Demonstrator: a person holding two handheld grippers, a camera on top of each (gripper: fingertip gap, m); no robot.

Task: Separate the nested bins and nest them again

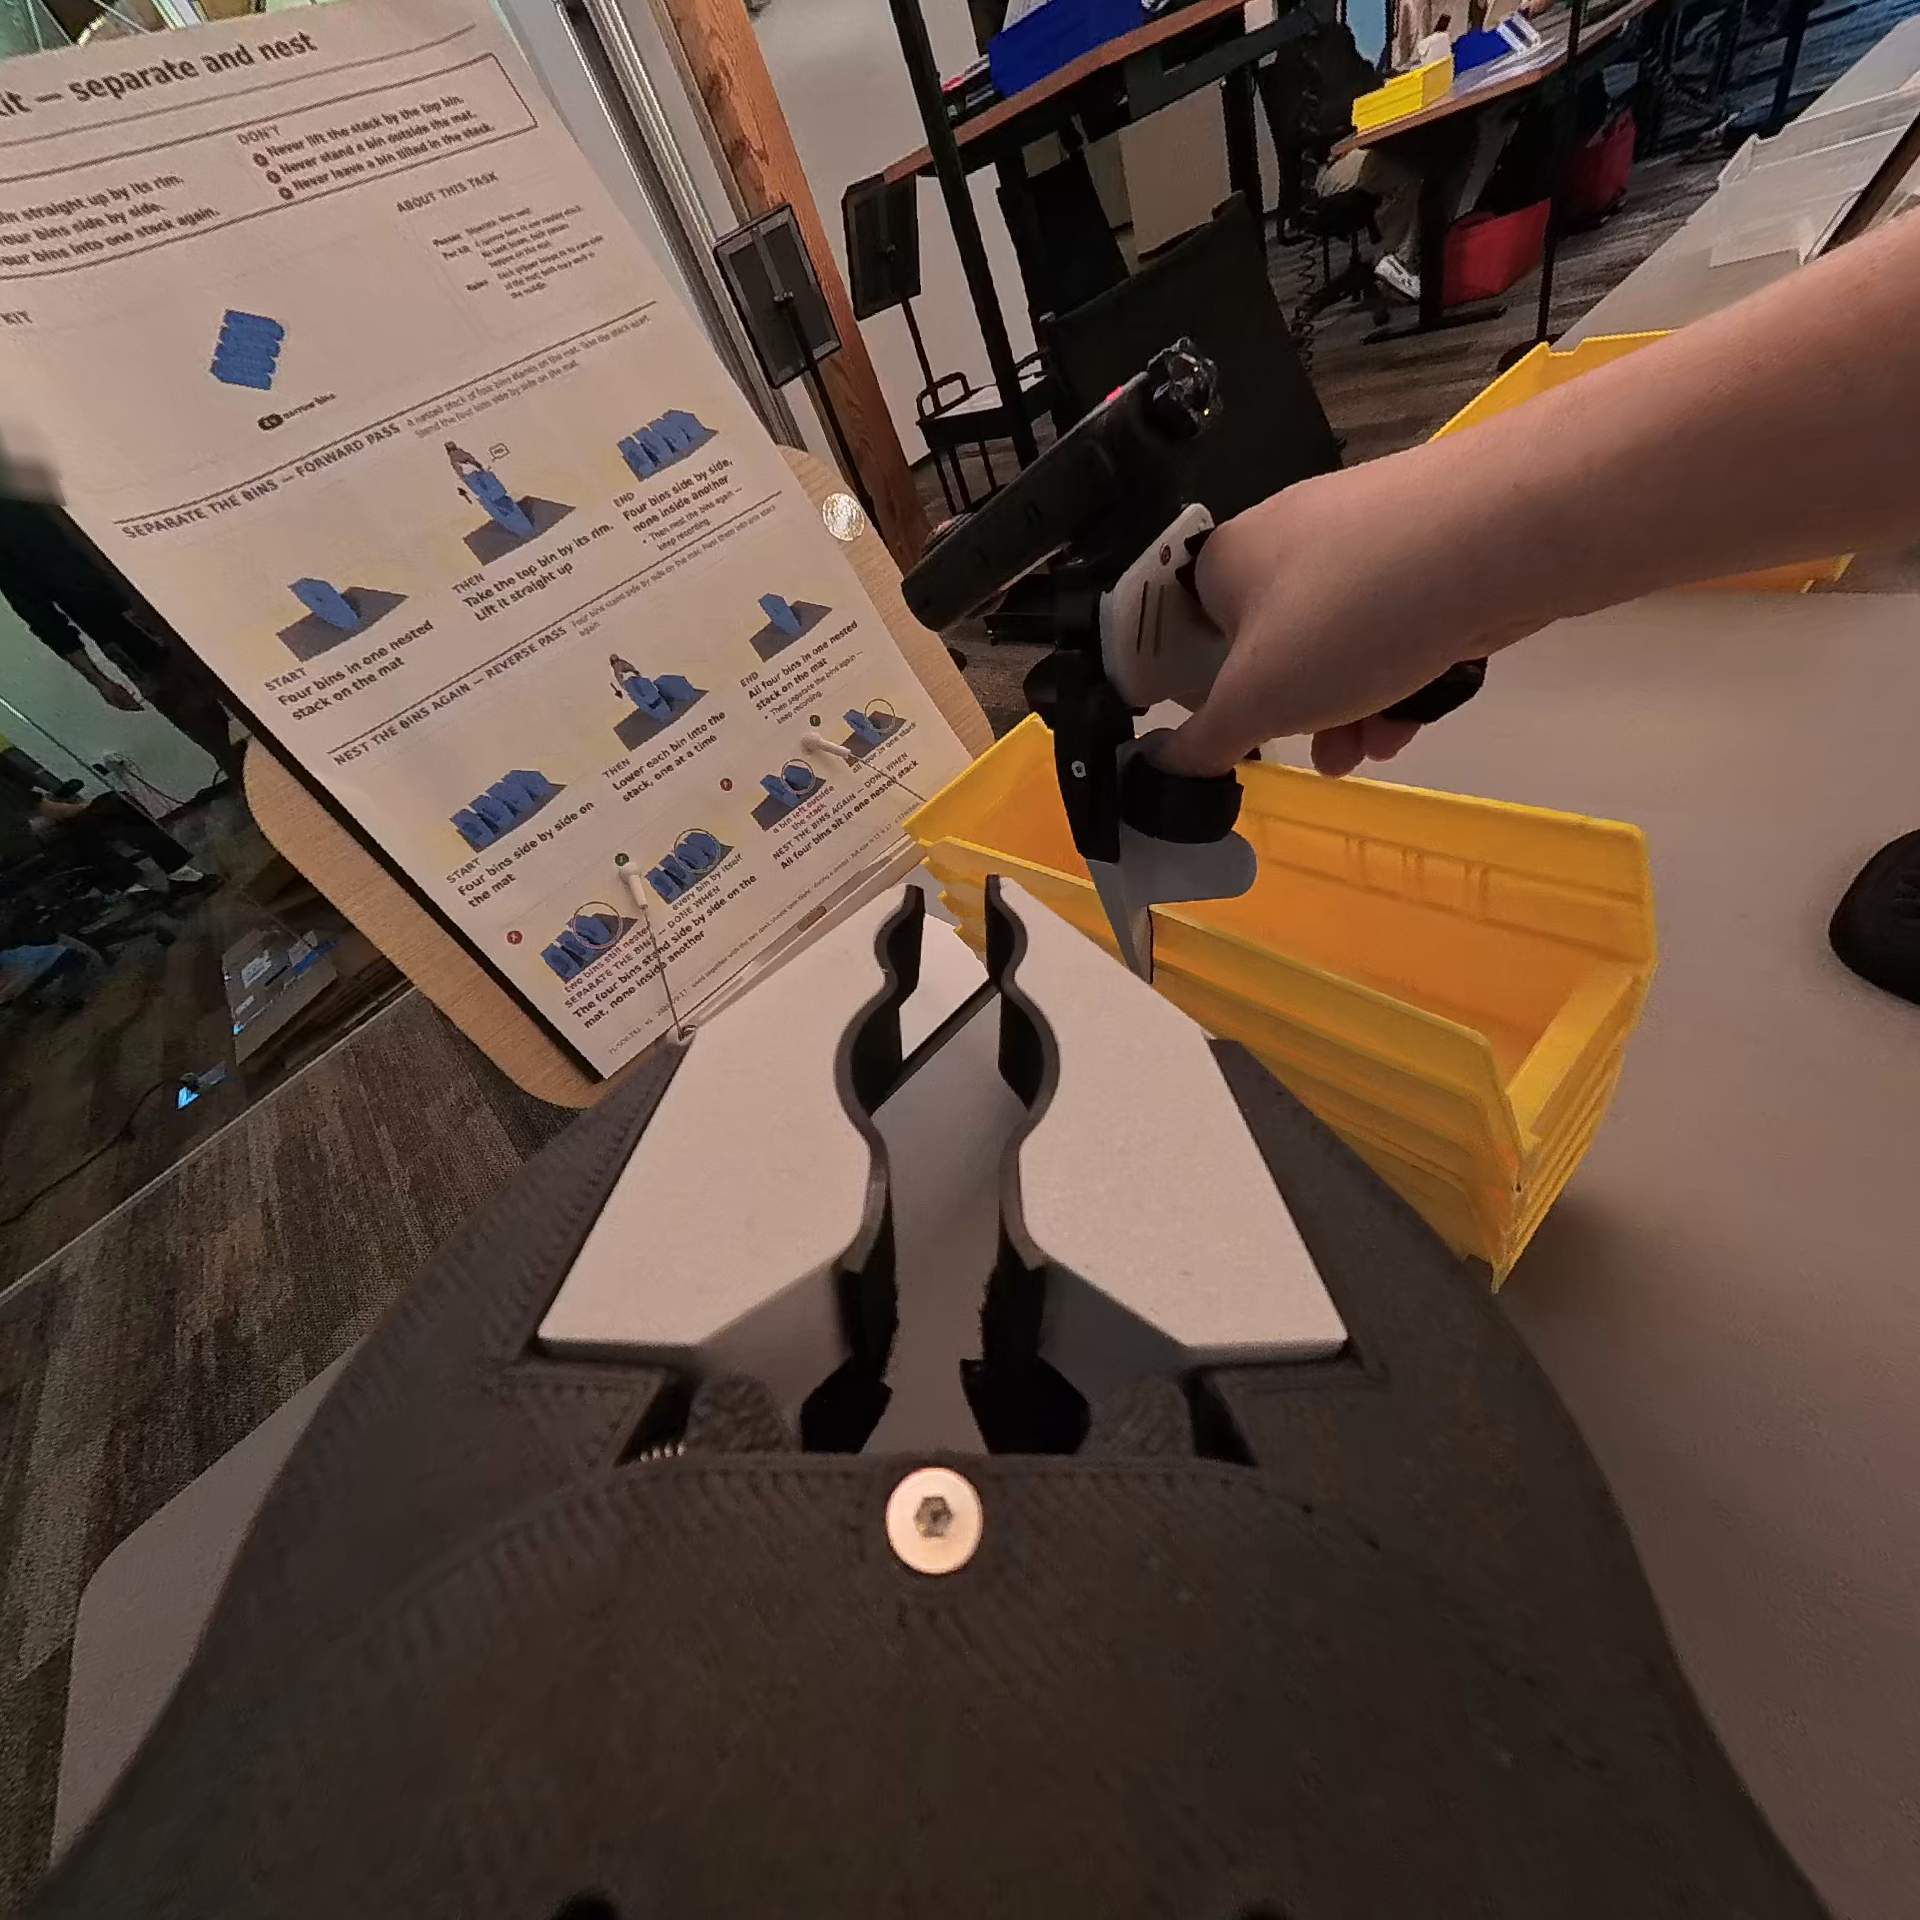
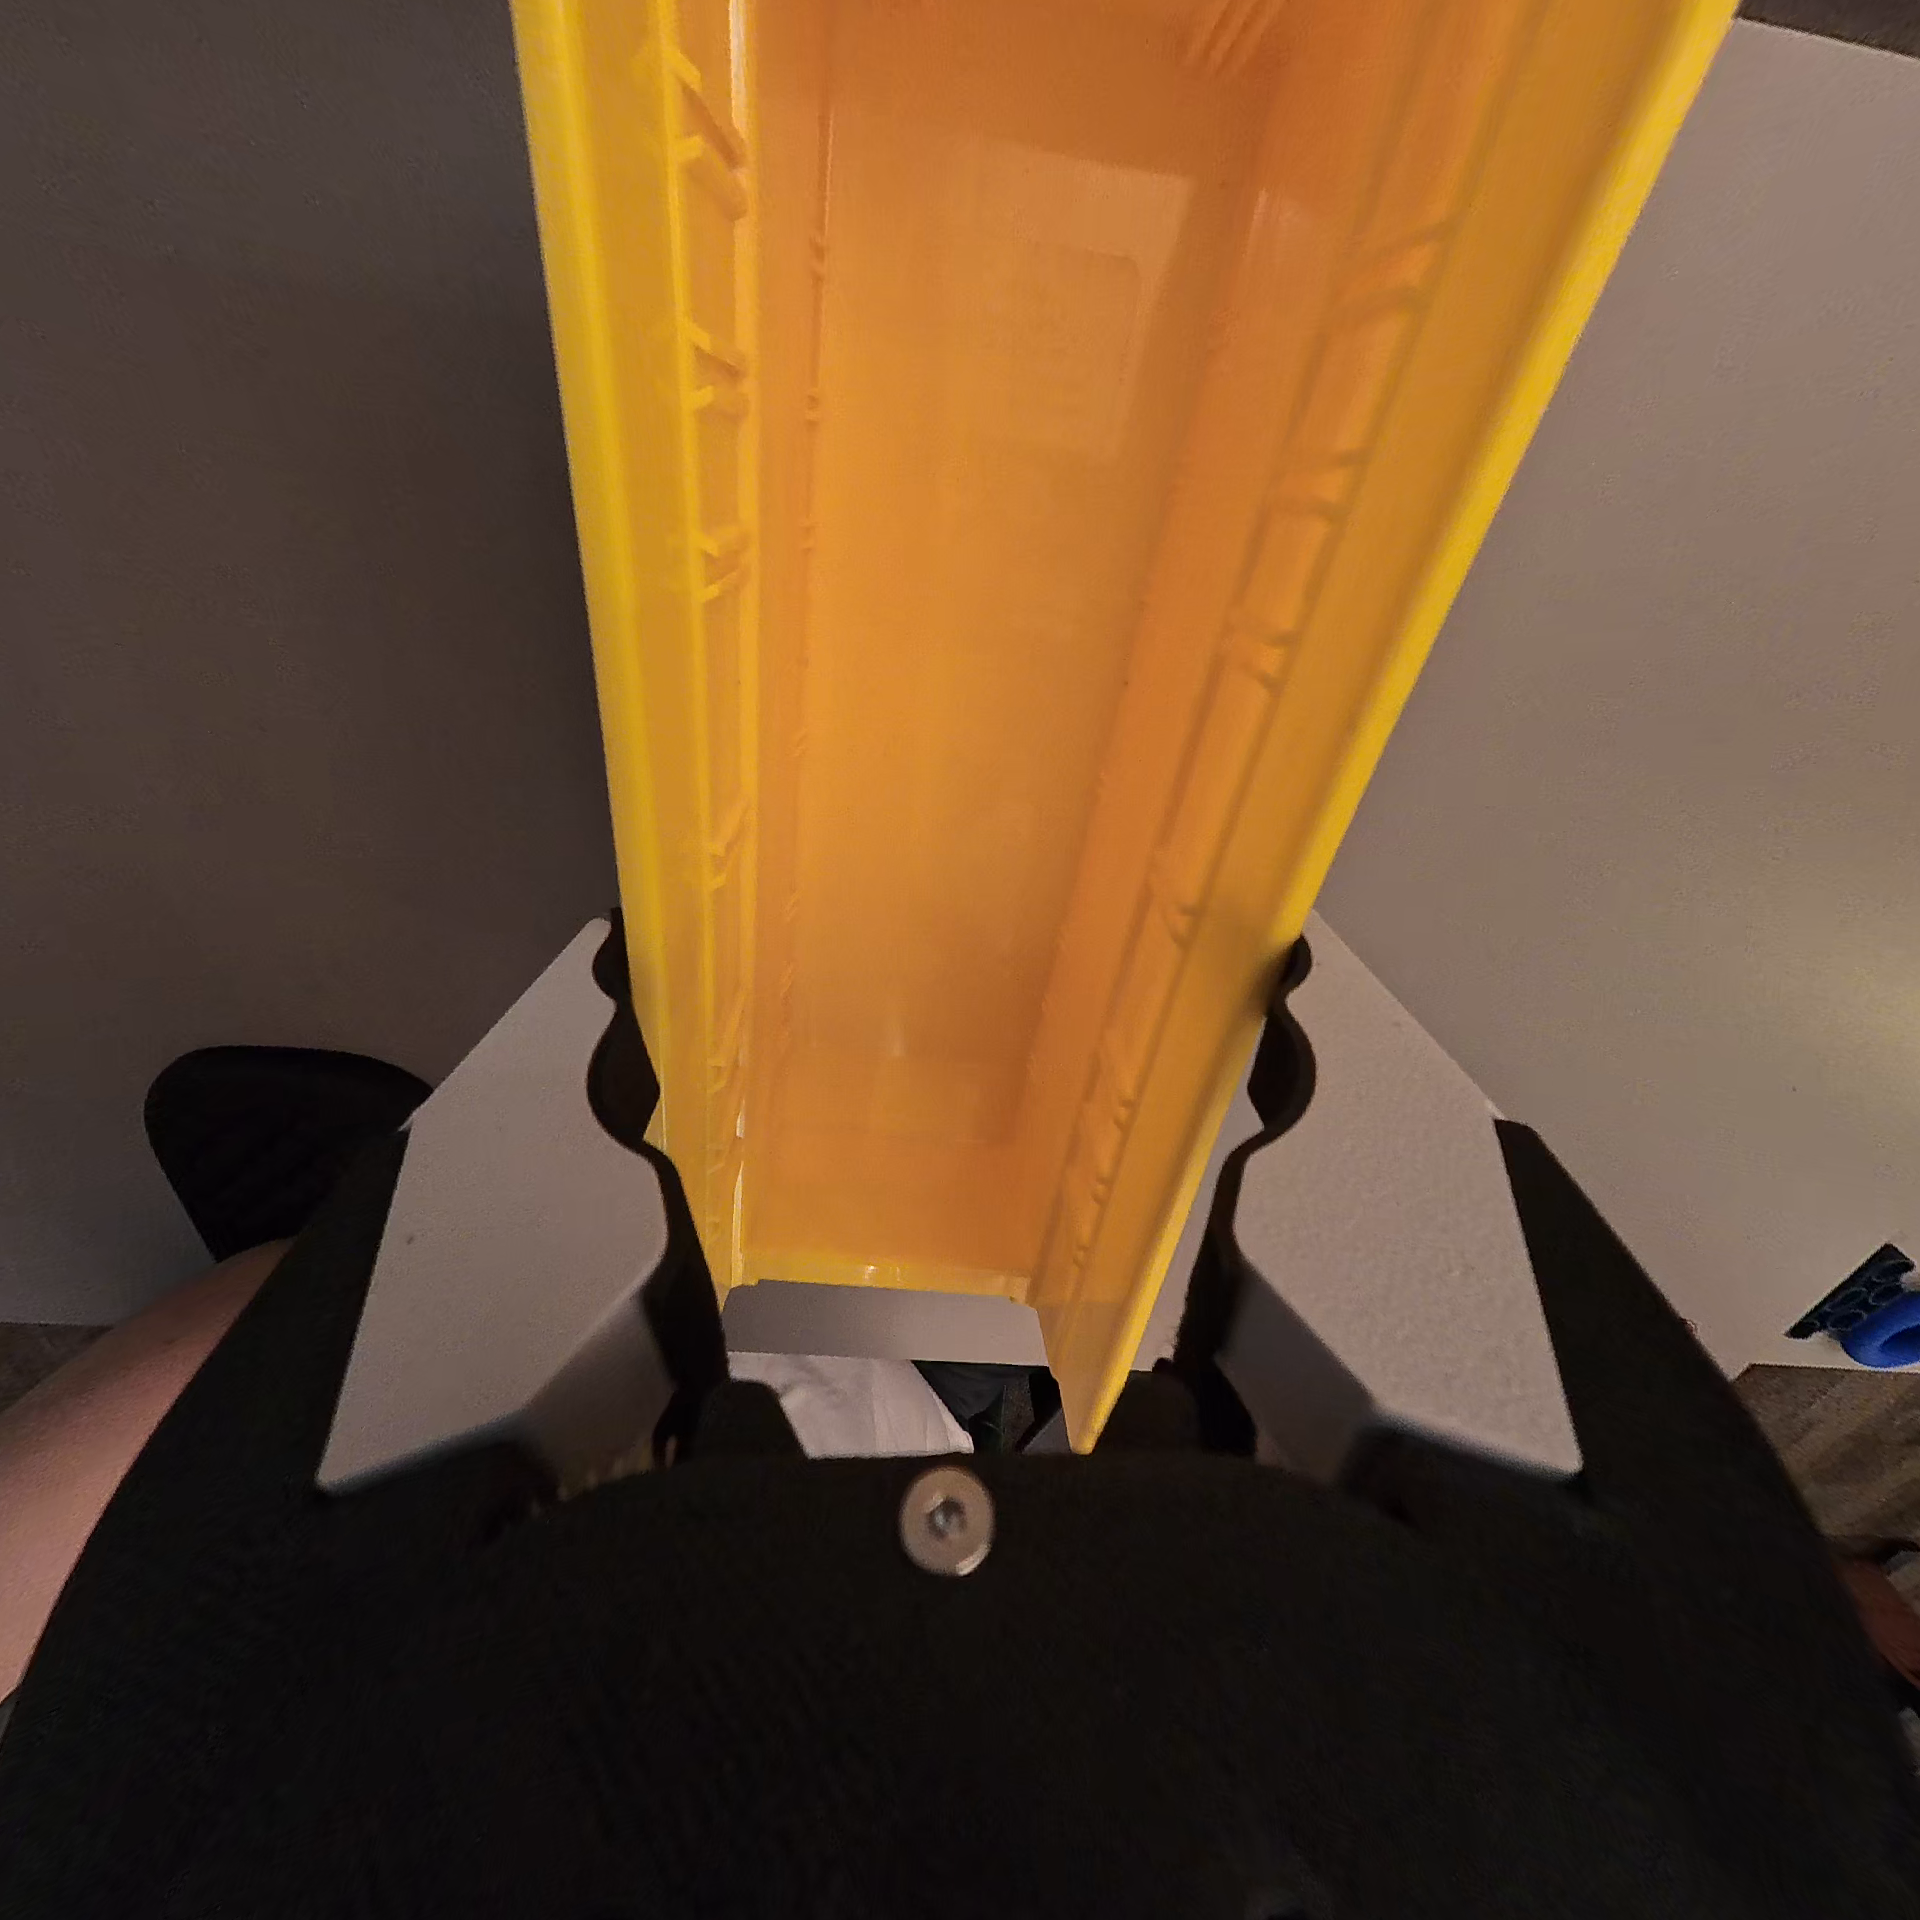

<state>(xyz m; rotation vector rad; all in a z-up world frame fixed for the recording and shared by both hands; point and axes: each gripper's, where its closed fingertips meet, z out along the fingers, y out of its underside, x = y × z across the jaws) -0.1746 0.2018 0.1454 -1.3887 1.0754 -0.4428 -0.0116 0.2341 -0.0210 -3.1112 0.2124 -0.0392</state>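
Straddling the top yellow bin [image 2: 987, 623] with jaws pinching its two long walls, the right gripper [image 2: 951, 1039] seems set to lift it from the nested stack [image 1: 1455, 1122] on the bench [image 1: 1714, 1351], while the left gripper [image 1: 954, 914] waits beside it, jaws slightly parted and empty.

Nested bins [image 1: 1382, 966]: smooth yellow plastic w/ slight gloss, ribbed inner walls. Table [image 1: 1714, 1195]: matt pale grey. Left gripper [image 1: 954, 914] body: rough layered black plastic; fingers [image 1: 1117, 1132] faced in matt grey. Instruction sheet [image 1: 436, 520]: paper on wood-grain board [image 1: 343, 914].
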